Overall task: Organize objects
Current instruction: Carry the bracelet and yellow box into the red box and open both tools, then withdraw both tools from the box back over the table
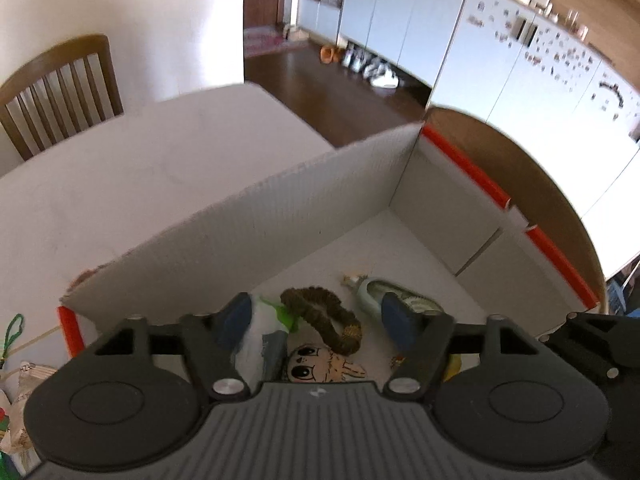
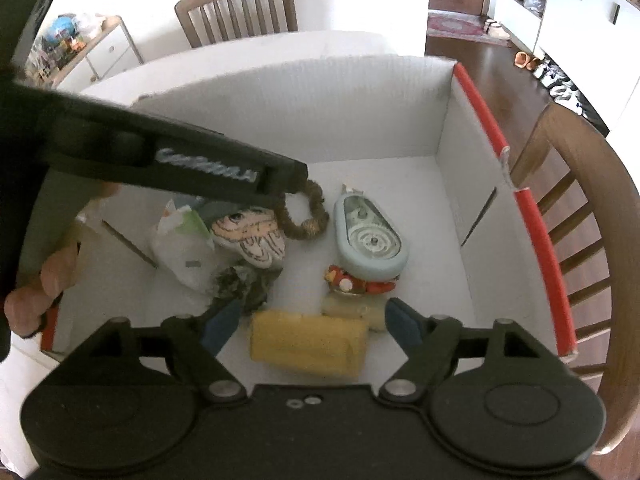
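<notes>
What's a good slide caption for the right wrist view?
Open right gripper hovers over yellow sponge in white box.

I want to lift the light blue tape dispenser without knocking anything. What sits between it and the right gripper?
In the right wrist view, a red bird toy lies against the tape dispenser, nearer the open right gripper, with a yellow roll closest.

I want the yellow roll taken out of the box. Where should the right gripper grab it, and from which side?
Grip the yellow roll across its middle, coming straight down from above. It lies on its side on the box floor, between the open fingers of the right gripper, with free floor at its front. Its soft, rounded body likely squeezes well there; the cream item touching its far end crowds that side.
</notes>
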### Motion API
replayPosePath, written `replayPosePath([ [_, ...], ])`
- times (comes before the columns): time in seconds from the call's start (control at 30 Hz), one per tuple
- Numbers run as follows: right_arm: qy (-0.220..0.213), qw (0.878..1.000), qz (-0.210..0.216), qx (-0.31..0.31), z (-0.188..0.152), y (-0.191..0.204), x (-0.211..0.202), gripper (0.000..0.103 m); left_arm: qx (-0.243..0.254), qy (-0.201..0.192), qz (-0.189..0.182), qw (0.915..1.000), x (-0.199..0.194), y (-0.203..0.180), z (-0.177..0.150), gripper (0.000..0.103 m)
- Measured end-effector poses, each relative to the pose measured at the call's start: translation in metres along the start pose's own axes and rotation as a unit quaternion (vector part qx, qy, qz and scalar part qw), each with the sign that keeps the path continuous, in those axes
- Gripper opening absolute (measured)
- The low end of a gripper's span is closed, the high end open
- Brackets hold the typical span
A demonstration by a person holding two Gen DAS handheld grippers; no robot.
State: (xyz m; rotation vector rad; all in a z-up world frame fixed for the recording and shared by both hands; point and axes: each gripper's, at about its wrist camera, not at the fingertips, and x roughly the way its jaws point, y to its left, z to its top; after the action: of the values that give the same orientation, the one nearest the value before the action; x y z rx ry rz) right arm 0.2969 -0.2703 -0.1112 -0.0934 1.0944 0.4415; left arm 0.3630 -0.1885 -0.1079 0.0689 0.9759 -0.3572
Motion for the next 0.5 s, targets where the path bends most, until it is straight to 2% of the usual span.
replayPosePath([
  [0.5, -0.060, 0.997, 0.010, 0.036, -0.008, 0.005, -0.056, 0.082, -0.005, -0.052, -0.019, 0.9984, -0.069, 0.012, -0.019, 0.072],
])
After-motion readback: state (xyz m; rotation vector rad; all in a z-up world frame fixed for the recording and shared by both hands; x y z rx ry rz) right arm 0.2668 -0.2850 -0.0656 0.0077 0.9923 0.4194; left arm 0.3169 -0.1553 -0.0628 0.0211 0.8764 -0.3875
